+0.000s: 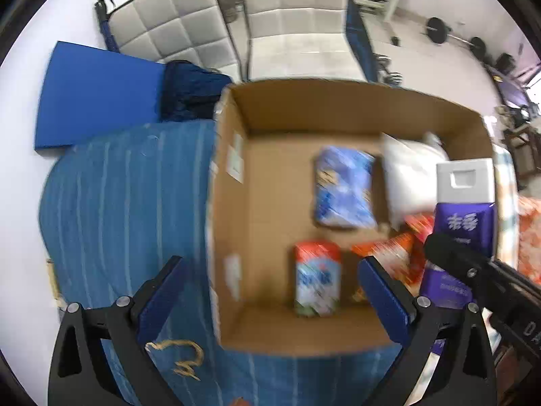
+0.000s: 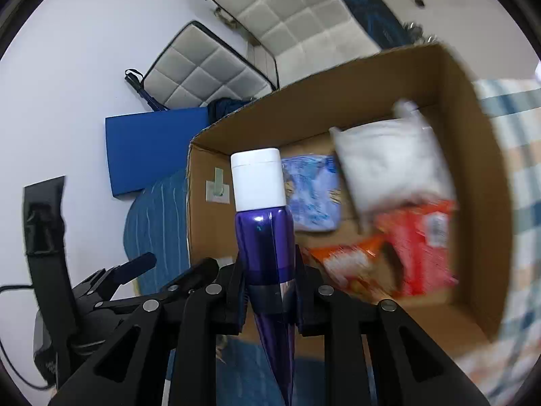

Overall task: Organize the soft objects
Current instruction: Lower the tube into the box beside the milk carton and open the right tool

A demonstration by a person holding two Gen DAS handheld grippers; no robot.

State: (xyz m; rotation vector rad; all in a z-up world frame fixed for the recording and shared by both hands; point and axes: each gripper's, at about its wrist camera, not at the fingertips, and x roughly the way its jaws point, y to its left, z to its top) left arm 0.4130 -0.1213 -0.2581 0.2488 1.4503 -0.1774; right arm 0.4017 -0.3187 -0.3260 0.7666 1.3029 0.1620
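Your right gripper [image 2: 268, 291] is clamped on a purple tube with a white cap [image 2: 265, 223], fingers pressed against both of its sides, cap pointing away from you. The tube hangs over the near left part of the open cardboard box [image 2: 473, 155]; in the left wrist view the same tube [image 1: 468, 216] sits at the box's right edge, with the right gripper's black body below it.

Inside the box: a blue-and-white soft pack [image 1: 345, 189] near the middle, a white pillow-like bag [image 1: 409, 176] just beside it at the right, a red-topped pack [image 1: 316, 277] near the front wall, and orange-red packets [image 2: 399, 253] at the near right, one touching the white bag. All are blurred; labels unreadable.

Your left gripper [image 1: 270, 304] has its jaws wide apart, holding nothing, hovering over the box's near left corner.

The box rests on a blue striped cloth [image 1: 128, 203]. Behind it lie a blue flat pad [image 1: 94, 94], a dark blue bundle [image 1: 189, 91] and grey quilted cushions [image 1: 175, 20]. A checked fabric [image 2: 517, 142] shows at the box's right.
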